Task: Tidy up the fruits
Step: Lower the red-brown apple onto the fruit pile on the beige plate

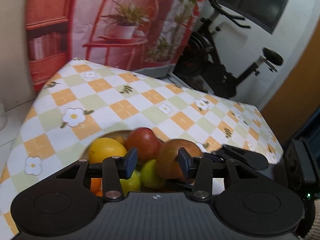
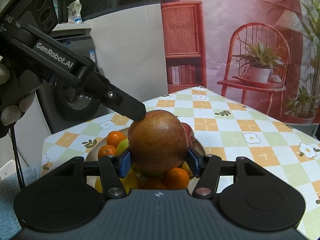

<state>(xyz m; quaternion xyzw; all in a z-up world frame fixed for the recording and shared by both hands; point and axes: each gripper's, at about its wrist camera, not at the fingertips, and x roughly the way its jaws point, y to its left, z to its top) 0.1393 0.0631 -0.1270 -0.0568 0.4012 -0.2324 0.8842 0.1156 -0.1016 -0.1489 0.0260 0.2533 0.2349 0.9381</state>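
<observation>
A large red-brown apple (image 2: 158,142) hangs just over the fruit bowl (image 2: 91,155), and my right gripper (image 2: 159,164) is shut on its sides with both blue pads. My left gripper (image 1: 157,164) is open; its jaws stand apart above the bowl, and the same apple (image 1: 172,160) lies against its right pad. In the right wrist view the left gripper's fingertip (image 2: 140,114) rests on the apple's upper left. The bowl holds a lemon (image 1: 106,150), a red apple (image 1: 143,142), green fruit (image 1: 151,174) and oranges (image 2: 115,138).
The bowl stands near the edge of a table (image 1: 120,104) under a checked, flowered cloth. Behind it hangs a printed backdrop (image 2: 240,20). An exercise bike (image 1: 220,66) stands past the far edge, and a washing machine (image 2: 76,100) is at the left. A gloved hand (image 2: 12,104) holds the left gripper.
</observation>
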